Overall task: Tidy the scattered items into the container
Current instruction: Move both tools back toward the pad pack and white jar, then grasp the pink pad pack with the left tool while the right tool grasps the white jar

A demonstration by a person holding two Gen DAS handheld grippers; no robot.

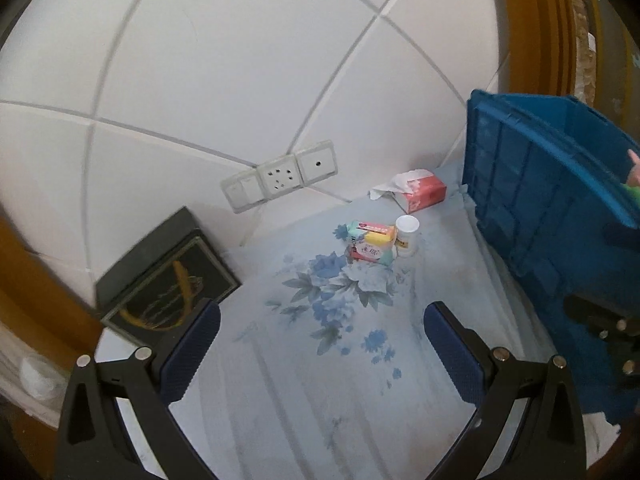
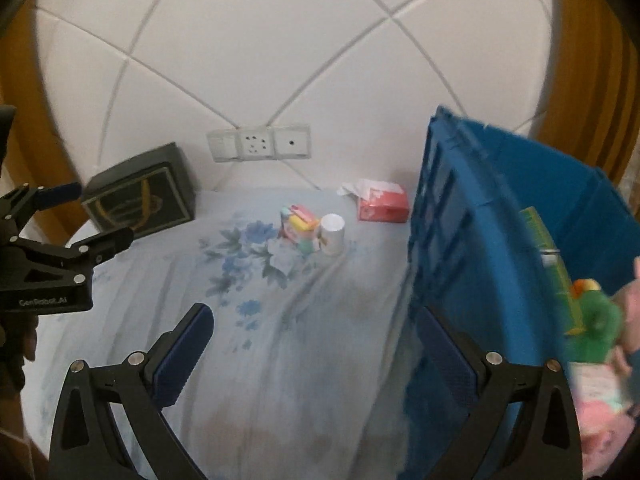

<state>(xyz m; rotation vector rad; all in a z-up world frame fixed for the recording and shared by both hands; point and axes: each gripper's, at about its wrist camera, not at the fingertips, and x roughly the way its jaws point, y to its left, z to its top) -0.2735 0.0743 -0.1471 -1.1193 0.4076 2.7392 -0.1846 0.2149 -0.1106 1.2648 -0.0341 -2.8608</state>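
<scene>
On the flowered sheet lie a stack of colourful packets point(image 1: 370, 244) point(image 2: 300, 224), a white bottle point(image 1: 407, 236) point(image 2: 333, 234) right beside it, and a red tissue box point(image 1: 420, 192) point(image 2: 382, 202) near the wall. The blue crate point(image 1: 540, 200) point(image 2: 480, 240) stands to the right and holds a green box point(image 2: 548, 248), a green plush toy point(image 2: 592, 320) and something pink point(image 2: 600, 400). My left gripper point(image 1: 324, 352) point(image 2: 92, 216) is open and empty, well short of the packets. My right gripper point(image 2: 316, 356) is open and empty too, its right finger by the crate's outer wall.
A dark box with gold print point(image 1: 160, 276) point(image 2: 140, 200) leans at the wall on the left. Wall sockets point(image 1: 280, 180) point(image 2: 258, 145) sit just above the sheet. Wooden frames border both sides. A person's hand point(image 2: 632, 312) shows at the crate's far right.
</scene>
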